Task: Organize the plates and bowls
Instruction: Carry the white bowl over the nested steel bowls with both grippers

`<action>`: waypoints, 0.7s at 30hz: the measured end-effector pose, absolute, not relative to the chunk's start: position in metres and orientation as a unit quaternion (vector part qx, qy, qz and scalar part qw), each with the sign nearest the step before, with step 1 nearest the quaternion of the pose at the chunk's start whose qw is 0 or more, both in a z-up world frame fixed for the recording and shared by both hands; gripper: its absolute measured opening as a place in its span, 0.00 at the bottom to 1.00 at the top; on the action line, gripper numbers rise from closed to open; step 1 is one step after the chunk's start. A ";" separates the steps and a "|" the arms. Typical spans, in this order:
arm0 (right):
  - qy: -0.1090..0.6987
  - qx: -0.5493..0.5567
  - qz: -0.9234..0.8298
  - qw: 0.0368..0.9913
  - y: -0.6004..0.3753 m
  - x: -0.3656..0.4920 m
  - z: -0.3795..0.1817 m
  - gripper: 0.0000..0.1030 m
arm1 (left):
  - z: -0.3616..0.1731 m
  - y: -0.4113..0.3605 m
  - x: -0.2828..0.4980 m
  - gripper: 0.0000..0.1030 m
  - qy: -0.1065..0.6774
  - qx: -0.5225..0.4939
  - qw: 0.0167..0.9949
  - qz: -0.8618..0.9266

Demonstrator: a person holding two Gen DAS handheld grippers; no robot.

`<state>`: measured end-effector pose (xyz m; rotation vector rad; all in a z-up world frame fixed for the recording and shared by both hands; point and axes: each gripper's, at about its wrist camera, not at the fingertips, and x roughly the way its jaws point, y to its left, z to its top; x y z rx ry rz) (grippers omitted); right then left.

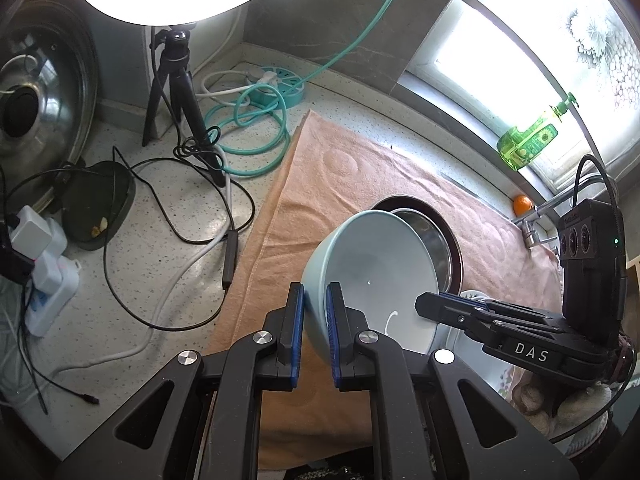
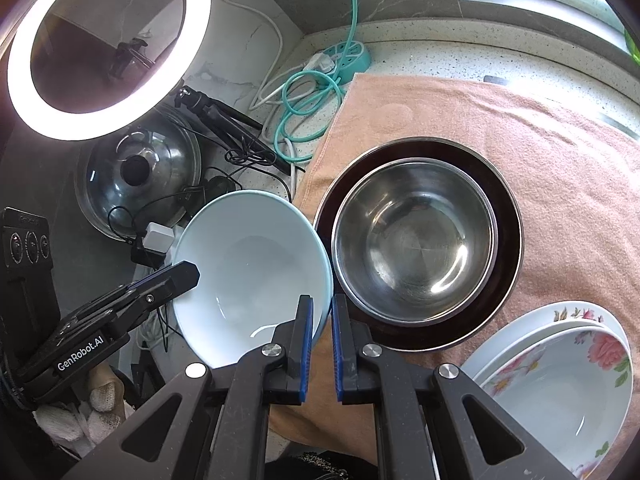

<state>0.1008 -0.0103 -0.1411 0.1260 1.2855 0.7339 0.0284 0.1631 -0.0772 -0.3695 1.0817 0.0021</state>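
Note:
A light blue bowl (image 1: pixel 372 256) (image 2: pixel 248 264) hangs tilted over the left edge of the peach towel (image 2: pixel 520 120). My left gripper (image 1: pixel 315 292) is shut on its near left rim, and in the right wrist view it (image 2: pixel 192 272) comes in from the left. My right gripper (image 2: pixel 322 304) is shut on the opposite rim; the left wrist view has it (image 1: pixel 422 304) at the right. Just right of the bowl, a steel bowl (image 2: pixel 416 240) sits inside a dark plate (image 2: pixel 508 216) on the towel. A floral bowl (image 2: pixel 560 384) rests on a floral plate (image 2: pixel 520 320) at lower right.
Left of the towel stand a ring light on a tripod (image 1: pixel 176 92), a pot lid (image 2: pixel 140 172), a teal power strip (image 1: pixel 276 88) and loose cables (image 1: pixel 180 216). A green soap bottle (image 1: pixel 528 140), an orange (image 1: pixel 522 204) and a tap (image 1: pixel 536 224) line the window side.

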 end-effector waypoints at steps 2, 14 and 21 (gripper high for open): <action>0.584 0.057 0.336 0.737 -0.009 0.101 -0.139 0.08 | -0.074 0.164 0.028 0.09 0.508 -0.175 0.843 0.002; 0.560 0.059 0.335 0.755 -0.014 0.112 -0.114 0.08 | -0.060 0.156 0.043 0.09 0.493 -0.162 0.855 -0.013; 0.547 0.057 0.319 0.772 -0.030 0.121 -0.102 0.08 | -0.063 0.141 0.055 0.09 0.496 -0.157 0.854 -0.031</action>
